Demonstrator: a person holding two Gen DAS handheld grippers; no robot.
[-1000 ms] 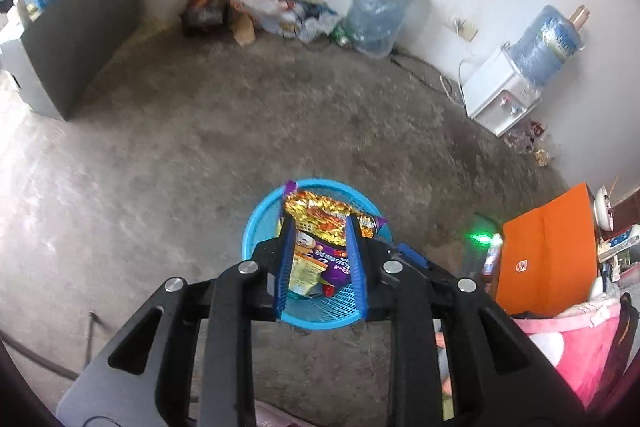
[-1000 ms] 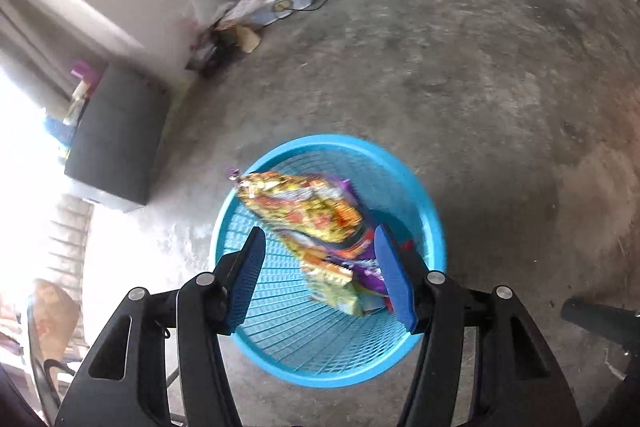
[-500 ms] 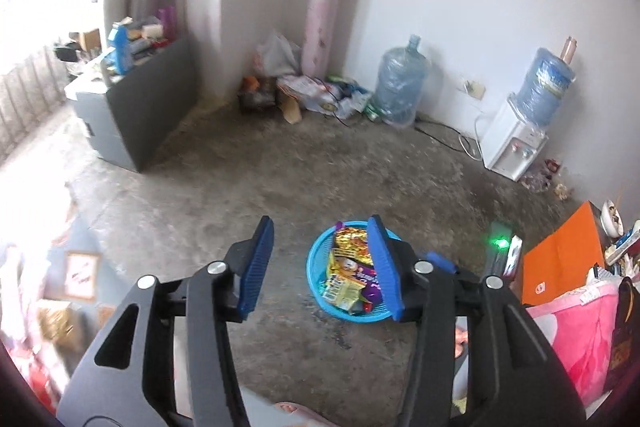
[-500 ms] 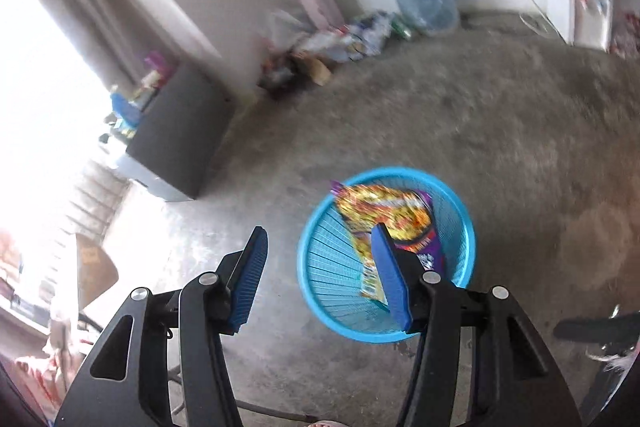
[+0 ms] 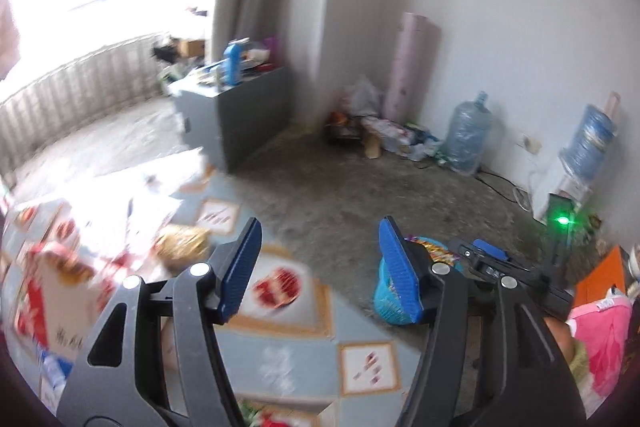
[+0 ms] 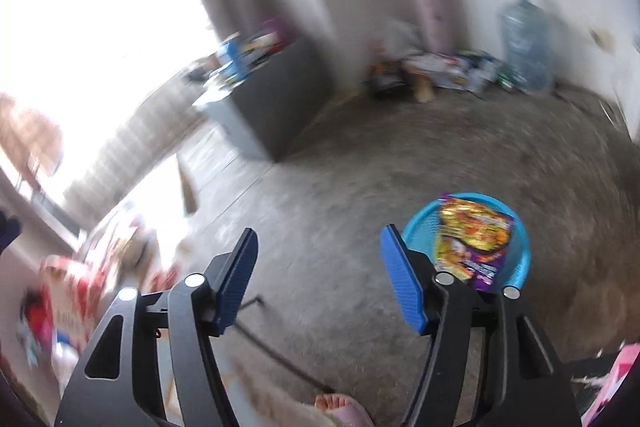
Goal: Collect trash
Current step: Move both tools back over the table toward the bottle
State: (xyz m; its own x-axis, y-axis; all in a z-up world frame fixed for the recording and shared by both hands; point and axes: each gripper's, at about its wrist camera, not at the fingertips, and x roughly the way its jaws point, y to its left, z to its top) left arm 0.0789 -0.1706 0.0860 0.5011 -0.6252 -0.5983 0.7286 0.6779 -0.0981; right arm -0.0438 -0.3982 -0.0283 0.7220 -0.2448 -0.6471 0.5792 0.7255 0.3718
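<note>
Both the left gripper and the right gripper are released and grasp nothing. The blue basket is already piled with snack wrappers, so one more could slide off. The blurred views could also make a reach for the gold wrapper miss.

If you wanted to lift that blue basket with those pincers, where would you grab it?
Probably the blue basket's open top rim, coming from above. It stands upright on the floor and the snack wrappers lean against its far side, leaving the near rim bare. A thin rim should fit between the right gripper's open fingers.
</note>
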